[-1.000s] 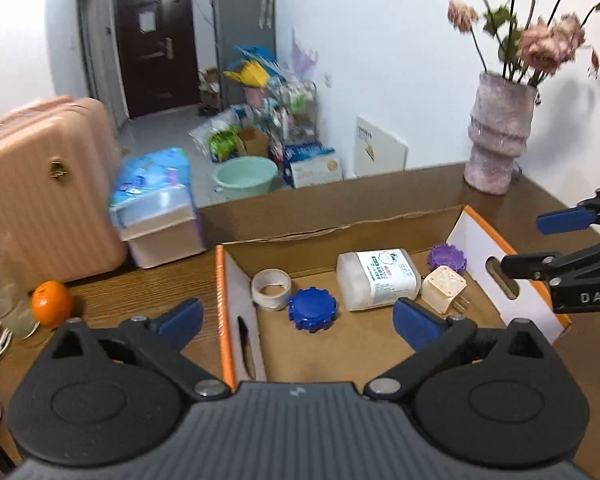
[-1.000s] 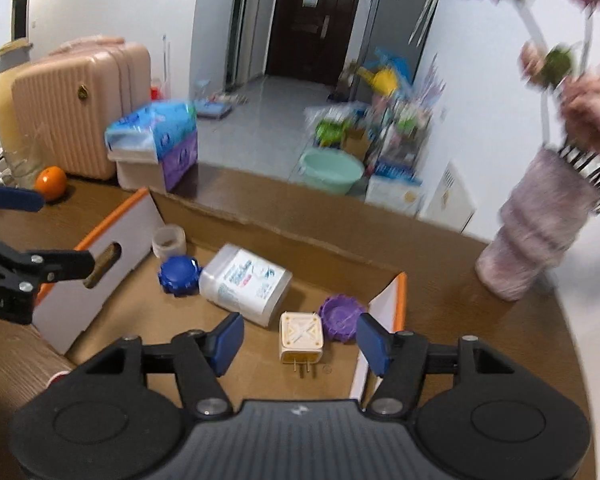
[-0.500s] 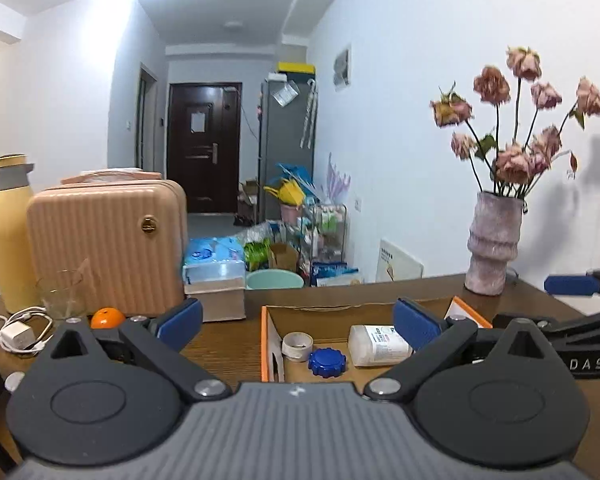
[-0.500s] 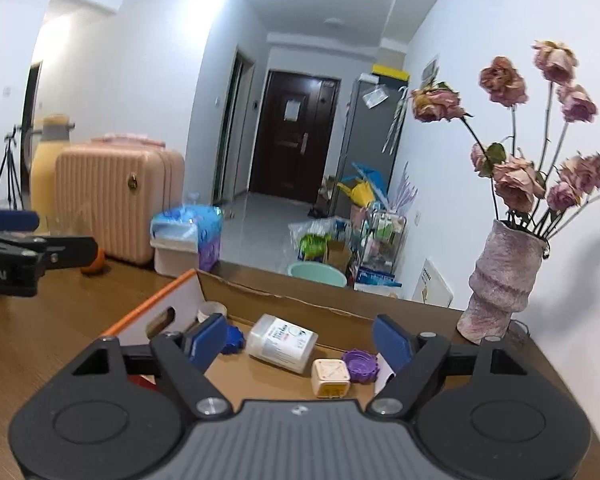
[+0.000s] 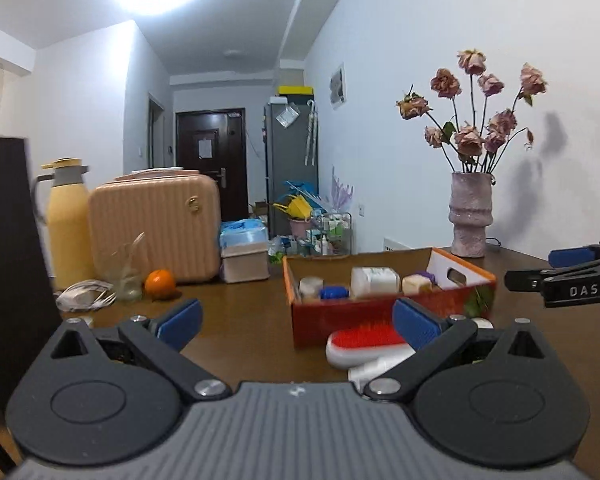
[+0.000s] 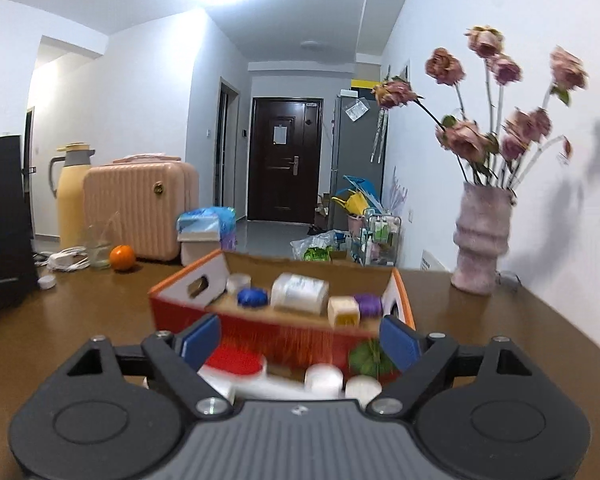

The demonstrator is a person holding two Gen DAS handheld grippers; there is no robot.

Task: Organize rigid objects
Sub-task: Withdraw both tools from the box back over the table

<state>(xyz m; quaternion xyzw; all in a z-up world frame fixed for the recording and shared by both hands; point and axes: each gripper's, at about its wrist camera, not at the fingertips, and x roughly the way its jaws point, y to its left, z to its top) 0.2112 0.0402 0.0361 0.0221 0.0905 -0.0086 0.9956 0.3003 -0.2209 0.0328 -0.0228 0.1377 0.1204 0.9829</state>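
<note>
On the table, just before the cardboard box (image 6: 400, 292), a red brush (image 6: 236, 360) lies, judged light, stiff and best gripped across its white body. Both grippers (image 6: 300, 340) (image 5: 296, 320) stand empty; the right's jaws are opening.

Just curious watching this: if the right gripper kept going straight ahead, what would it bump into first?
Probably the red-and-white brush lying before the orange cardboard box; the right gripper, jaws opening and empty, points there, though depth is unclear.

1. The left gripper (image 5: 296, 322) has a ribbed grey plastic housing, two black round-hubbed linkage arms with silver screws, and blue rectangular finger pads (image 5: 179, 318).
2. The right gripper (image 6: 300, 338) is built the same; seen from the side, its black finger carries white "DAS" lettering.
</note>
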